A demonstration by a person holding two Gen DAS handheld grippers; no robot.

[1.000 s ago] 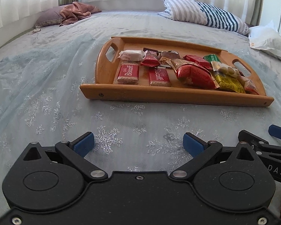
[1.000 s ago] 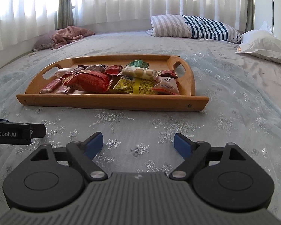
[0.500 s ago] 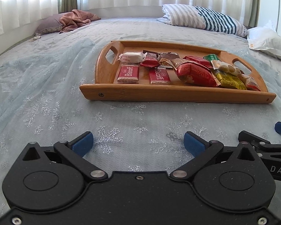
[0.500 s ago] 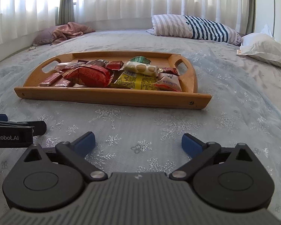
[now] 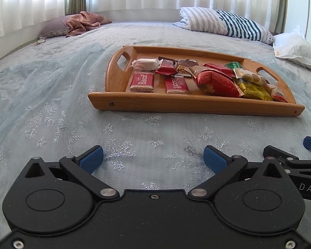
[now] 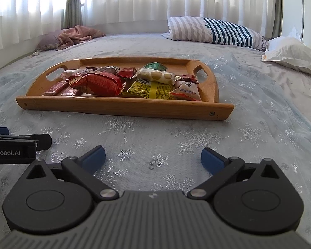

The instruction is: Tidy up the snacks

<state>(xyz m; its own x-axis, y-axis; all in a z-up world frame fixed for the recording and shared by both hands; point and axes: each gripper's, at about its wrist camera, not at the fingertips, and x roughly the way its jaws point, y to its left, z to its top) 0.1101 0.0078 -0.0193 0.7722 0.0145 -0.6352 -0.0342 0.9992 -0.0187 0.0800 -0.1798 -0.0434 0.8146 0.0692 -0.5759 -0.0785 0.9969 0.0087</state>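
Both my left gripper (image 5: 153,158) and right gripper (image 6: 152,157) gape empty; the tray's (image 5: 197,105) crinkly snacks (image 5: 215,82) (light, slippery) want pinching by their sealed ends

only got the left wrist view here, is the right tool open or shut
observer: open. In the right wrist view the right tool has both blue pads wide apart with nothing between them, over the bedspread, short of the tray.
operator: anything hidden from me at the tray's right end
observer: yes, a small dark red packet lies behind the white and red packet, near the right handle cutout.
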